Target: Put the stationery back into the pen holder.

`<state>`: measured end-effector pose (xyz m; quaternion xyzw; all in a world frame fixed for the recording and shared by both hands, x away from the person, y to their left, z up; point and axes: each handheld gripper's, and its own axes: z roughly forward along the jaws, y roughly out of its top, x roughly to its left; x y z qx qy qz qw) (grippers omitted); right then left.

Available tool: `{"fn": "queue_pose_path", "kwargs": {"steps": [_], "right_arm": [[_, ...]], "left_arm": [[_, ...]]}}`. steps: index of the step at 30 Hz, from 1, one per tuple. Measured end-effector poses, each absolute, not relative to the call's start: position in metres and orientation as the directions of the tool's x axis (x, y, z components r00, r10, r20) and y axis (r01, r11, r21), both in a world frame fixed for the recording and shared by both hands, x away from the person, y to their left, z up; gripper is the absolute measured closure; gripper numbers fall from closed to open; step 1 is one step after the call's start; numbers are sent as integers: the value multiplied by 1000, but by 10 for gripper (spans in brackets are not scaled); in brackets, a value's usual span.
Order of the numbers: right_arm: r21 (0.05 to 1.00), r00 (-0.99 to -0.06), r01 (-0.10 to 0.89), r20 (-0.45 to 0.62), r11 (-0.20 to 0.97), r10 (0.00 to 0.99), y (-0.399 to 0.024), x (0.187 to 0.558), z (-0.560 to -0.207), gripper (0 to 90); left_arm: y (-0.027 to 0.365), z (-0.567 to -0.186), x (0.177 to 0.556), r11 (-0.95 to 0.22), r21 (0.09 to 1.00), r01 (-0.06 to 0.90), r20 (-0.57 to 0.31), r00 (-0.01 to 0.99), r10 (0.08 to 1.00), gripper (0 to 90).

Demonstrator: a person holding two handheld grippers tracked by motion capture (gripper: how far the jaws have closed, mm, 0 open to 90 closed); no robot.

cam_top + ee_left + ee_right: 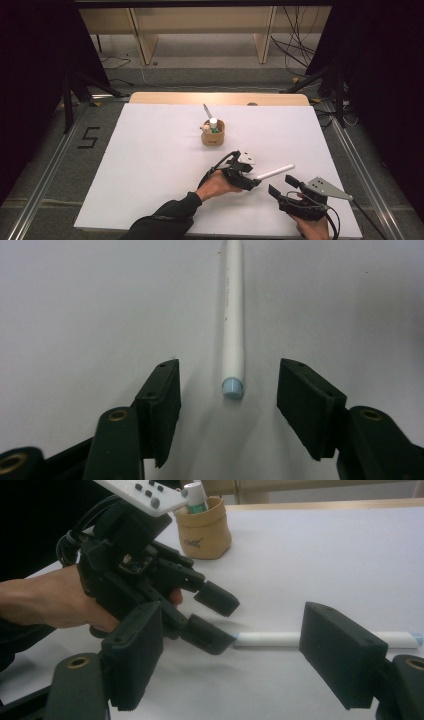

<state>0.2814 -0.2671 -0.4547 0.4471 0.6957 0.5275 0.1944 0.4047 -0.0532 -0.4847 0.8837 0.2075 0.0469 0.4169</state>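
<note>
A white pen point(274, 173) with pale blue end caps lies flat on the white table sheet point(150, 150), near the front right. My left gripper point(256, 181) is low over the sheet with its jaws on either side of the pen's near end point(233, 315); the pads stand apart from it, so it is open. From the right gripper view, the left gripper point(222, 622) sits at the pen's point(265, 639) left end. My right gripper point(280, 184) is open near the front edge, just right of the pen, with nothing between its jaws.
A small tan cup point(213, 134) stands mid-table, holding a white bottle with a green label and a pen-like stick. In the right gripper view the cup point(204, 527) is behind the left hand. The table's wooden far edge point(220, 98) borders the floor with cables.
</note>
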Motion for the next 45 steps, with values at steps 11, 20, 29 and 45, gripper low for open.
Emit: {"fn": "queue_pose_path", "kwargs": {"steps": [11, 20, 29, 45], "right_arm": [[908, -525, 417, 204, 41, 826, -267, 281, -455, 263], [907, -529, 419, 204, 44, 823, -267, 281, -455, 265], [907, -529, 419, 205, 43, 824, -267, 281, -454, 267], [908, -531, 418, 207, 41, 822, -268, 281, -454, 269]], "left_arm": [[-65, -489, 406, -584, 748, 315, -68, 912, 404, 560], [-71, -491, 404, -600, 744, 295, -43, 917, 397, 662], [-76, -491, 402, -625, 734, 267, -7, 923, 386, 746], [-73, -487, 400, -612, 744, 268, -7, 919, 394, 777]]}}
